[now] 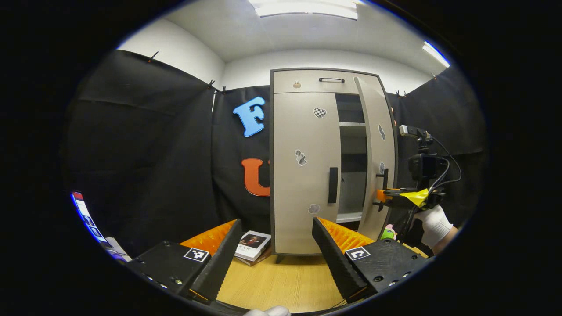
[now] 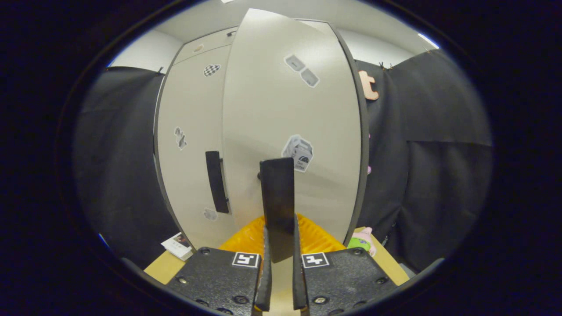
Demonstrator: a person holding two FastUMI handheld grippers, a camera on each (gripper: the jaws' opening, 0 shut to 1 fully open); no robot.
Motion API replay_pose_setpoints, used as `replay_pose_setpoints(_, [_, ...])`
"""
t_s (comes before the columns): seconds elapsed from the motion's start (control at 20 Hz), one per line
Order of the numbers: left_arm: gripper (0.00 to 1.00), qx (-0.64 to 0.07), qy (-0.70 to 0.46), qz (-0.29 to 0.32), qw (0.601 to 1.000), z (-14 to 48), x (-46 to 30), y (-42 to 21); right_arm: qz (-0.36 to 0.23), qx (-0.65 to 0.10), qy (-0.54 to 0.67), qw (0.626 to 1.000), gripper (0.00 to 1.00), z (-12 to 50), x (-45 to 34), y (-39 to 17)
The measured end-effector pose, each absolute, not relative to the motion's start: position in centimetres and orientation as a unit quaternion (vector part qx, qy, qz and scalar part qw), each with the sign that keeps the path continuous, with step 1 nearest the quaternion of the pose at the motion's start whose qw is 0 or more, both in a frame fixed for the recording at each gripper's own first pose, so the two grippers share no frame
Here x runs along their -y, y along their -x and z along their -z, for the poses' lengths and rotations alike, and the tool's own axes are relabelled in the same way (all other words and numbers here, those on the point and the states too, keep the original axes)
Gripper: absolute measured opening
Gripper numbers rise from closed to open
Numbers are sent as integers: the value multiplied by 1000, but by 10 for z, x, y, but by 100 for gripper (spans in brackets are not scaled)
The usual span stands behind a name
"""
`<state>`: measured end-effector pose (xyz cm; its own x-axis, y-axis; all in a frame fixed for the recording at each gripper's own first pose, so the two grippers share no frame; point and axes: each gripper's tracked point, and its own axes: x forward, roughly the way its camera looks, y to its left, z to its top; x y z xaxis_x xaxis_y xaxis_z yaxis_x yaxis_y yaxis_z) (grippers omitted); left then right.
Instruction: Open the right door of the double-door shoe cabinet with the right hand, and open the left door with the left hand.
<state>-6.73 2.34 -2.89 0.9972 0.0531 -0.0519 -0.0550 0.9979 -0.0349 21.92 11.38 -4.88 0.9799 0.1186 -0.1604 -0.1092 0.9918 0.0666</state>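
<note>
The shoe cabinet point(image 1: 303, 175) stands upright on the table point(image 1: 281, 285), pale grey with dark edging. Its right door point(image 1: 374, 153) is swung partly open, showing shelves inside; its left door point(image 1: 303, 145) is closed, with a black vertical handle point(image 1: 333, 184) and small stickers.

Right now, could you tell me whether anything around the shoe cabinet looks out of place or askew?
Only the books stand out: they lie askew on the floor by the cabinet's left foot. The right door is ajar, as the task intends.
</note>
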Motion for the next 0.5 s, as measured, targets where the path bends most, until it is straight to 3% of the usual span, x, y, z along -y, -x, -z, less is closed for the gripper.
replay_pose_setpoints(0.5, [97,-23,12,7,1000,25,29,67,-50,-77,-31,995,15,47,-91,-210])
